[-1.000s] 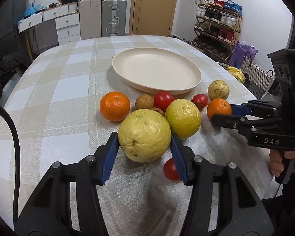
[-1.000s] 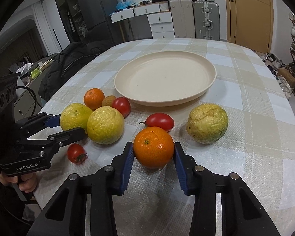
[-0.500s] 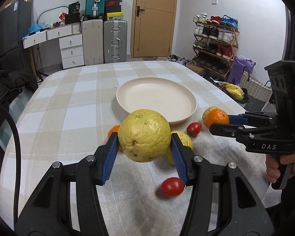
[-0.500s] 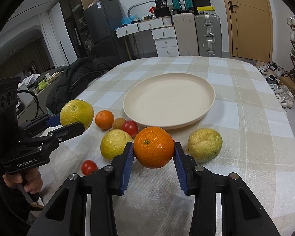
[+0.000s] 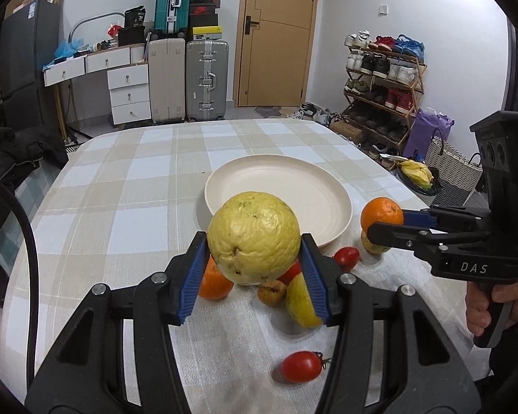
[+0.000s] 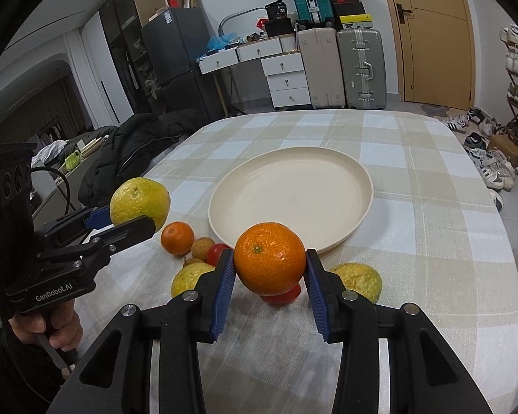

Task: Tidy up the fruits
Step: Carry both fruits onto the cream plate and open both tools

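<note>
Left gripper (image 5: pixel 253 269): clamped on the large yellow citrus (image 5: pixel 253 238), which is pressed from both sides by the blue pads and carried clear of the table (image 5: pixel 121 186).
Right gripper (image 6: pixel 267 288): clamped on the orange (image 6: pixel 269 262), likewise held off the cloth between its pads.
Plate (image 6: pixel 362 176): seen bare, set toward the middle of the table, beyond the loose fruit.
Key relation: the plate lies straight ahead of both pairs of fingers and lower than the held fruits; its near rim is just beyond each one in the wrist views. Neither hand can be judged clearly nearer.
Long axis: none worth noting, since both held fruits are roughly round, so no turning is judged necessary before release.
Loose fruit: a second orange (image 6: pixel 177 238), another yellow citrus (image 6: pixel 190 277), a wrinkled yellow fruit (image 6: pixel 357 281), a small brown fruit (image 6: pixel 202 246) and several tomatoes (image 5: pixel 301 366) are left near the table's near edge, short of the plate.
Step in hand: carrying to the plate is judged under way; nothing has yet been set down there.
Risk: a round fruit released near the rim could roll off.
</note>
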A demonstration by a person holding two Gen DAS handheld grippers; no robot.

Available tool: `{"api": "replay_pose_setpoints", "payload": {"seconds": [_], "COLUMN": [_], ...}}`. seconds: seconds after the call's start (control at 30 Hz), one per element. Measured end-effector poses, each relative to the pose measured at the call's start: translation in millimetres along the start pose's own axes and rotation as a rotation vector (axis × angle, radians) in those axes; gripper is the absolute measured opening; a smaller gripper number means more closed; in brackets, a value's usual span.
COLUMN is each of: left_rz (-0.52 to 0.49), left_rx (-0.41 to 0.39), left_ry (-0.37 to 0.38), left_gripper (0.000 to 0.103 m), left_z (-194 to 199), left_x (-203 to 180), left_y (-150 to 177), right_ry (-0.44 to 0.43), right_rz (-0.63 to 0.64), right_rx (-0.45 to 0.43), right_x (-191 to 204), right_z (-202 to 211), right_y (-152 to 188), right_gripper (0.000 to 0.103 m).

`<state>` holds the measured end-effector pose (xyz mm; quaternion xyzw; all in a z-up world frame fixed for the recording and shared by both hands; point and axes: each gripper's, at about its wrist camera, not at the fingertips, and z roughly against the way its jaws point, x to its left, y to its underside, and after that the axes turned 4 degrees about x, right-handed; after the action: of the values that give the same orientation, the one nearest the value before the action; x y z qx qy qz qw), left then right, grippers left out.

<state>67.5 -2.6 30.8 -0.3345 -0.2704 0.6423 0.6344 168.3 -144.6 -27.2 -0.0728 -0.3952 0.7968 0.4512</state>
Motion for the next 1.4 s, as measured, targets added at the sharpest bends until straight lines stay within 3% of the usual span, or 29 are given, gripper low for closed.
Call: {"api": "replay_pose_setpoints", "payload": {"seconds": [0.7, 1.4], "left_rz": [-0.009, 0.01], "left_rx": [0.031, 0.098], "left_ry": [0.001, -0.017], "left_gripper": [0.05, 0.05], "left_z": [-57.6, -113.4], "left_x": [-11.8, -3.1], "left_y": [-23.3, -28.6], "right_ry": [0.031, 0.03], "right_rz": [-0.037, -0.09], "right_rx": [0.021, 0.086], "right_x": [-17.0, -30.4], "right_z": [-27.8, -59.1], "right_y": [-31.5, -34.0], "right_gripper": [0.041, 0.041]}}
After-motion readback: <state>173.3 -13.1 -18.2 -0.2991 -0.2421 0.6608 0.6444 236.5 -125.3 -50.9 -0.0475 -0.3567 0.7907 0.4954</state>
